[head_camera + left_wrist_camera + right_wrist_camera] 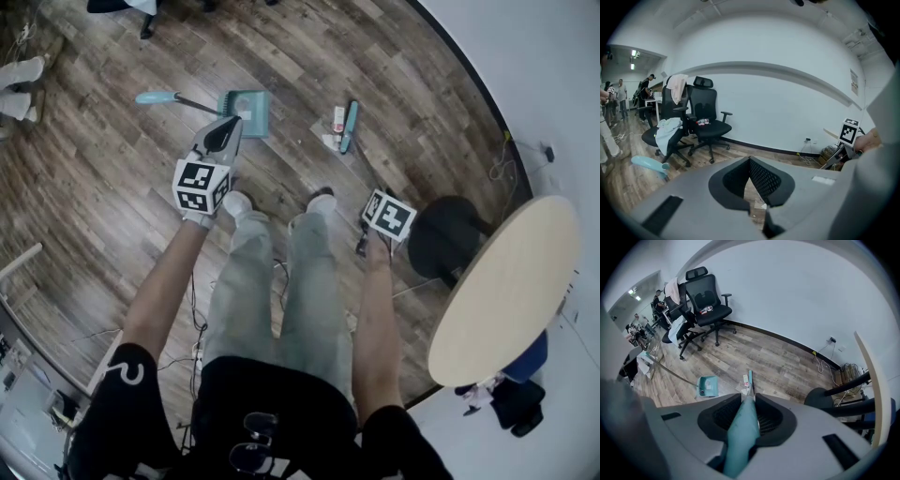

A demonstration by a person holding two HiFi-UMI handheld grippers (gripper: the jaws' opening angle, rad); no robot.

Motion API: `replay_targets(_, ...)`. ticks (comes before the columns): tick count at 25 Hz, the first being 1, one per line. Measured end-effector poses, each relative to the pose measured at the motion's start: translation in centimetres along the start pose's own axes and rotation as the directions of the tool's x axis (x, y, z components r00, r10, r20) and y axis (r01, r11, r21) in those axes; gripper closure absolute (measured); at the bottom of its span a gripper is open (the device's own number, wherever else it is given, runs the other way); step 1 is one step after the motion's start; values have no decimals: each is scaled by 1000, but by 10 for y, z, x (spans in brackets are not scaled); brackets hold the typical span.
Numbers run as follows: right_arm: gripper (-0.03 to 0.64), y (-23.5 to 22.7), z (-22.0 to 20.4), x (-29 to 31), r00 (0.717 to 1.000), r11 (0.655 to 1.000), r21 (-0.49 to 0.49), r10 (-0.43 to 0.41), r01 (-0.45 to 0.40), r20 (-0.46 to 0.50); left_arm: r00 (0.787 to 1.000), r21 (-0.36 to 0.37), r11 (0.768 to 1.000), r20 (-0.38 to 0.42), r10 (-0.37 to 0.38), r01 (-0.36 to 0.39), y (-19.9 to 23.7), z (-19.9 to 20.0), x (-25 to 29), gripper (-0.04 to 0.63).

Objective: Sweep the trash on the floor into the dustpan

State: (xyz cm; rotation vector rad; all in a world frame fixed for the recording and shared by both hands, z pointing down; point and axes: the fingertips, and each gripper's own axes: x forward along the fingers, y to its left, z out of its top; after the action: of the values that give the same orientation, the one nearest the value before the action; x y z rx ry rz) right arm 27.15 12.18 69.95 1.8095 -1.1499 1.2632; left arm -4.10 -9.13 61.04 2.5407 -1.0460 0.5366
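Left tool (231,124): jaws pressed together on nothing; it hangs over the floor (103,178) near the dustpan (247,112); the dustpan handle (184,101) is unheld
Right tool (749,399): pinching the broom handle (743,427); the broom head (349,126) is down just beside the trash (336,120)
Trash: white scraps and a small packet on the floor, apart from the dustpan
Risk one: nothing steadies the dustpan; a firm sweep may shove it away or send scraps past it
Risk two: one tool on a long broom handle; the broom head may twist and skip over flat paper
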Motion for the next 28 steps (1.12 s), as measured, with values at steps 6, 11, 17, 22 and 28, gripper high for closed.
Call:
replay_targets(6, 531, 40, 1, 0, 1000, 1000, 19, 15, -15, 3, 1000, -8, 1000, 11, 13, -13, 30, 0, -15, 597)
replay_targets(11, 530, 77, 1, 0, 1000, 999, 32, 26, -26, 4, 1000, -10, 1000, 7, 16, -16, 57, -4, -26, 597)
replay_targets(17, 529, 124, 4, 3, 999, 999, 23, 42, -42, 4, 1000, -13, 1000, 9, 27, -27, 94, -5, -34, 597)
replay_targets(22, 528, 159, 8, 4, 999, 999, 8, 53, -53, -3, 999, -26, 999, 18, 42, -42, 121, -2, -43, 597)
replay_targets(28, 529, 200, 13, 6, 996, 996, -6, 91, -91, -11, 998, -35, 997, 19, 67, -66, 151, -1, -53, 597)
